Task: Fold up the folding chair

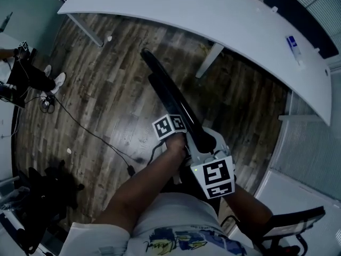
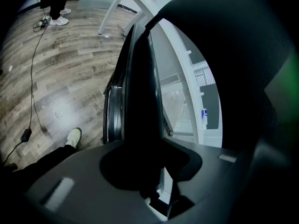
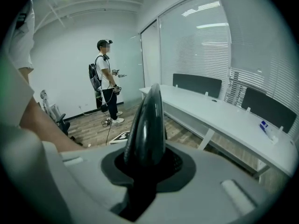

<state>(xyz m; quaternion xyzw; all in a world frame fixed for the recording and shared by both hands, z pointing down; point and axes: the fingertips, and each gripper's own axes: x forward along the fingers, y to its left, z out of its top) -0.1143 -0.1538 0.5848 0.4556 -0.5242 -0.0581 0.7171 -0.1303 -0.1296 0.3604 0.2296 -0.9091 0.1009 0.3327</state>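
Head view showed the folding chair (image 1: 166,89) already collapsed flat, a black slab seen edge-on, running from centre frame toward the upper left over the wooden floor (image 1: 106,105). Both tongs gripped its near end at lower centre, the left tongs (image 1: 182,137) just beside the right tongs (image 1: 202,145). In each gripper view the chair's dark edge filled the notch between the jaws, which were pinching it from both sides. A long white counter (image 1: 186,9) curved across the top of the frame. Another person (image 3: 105,73) stood at the left of the right gripper view.
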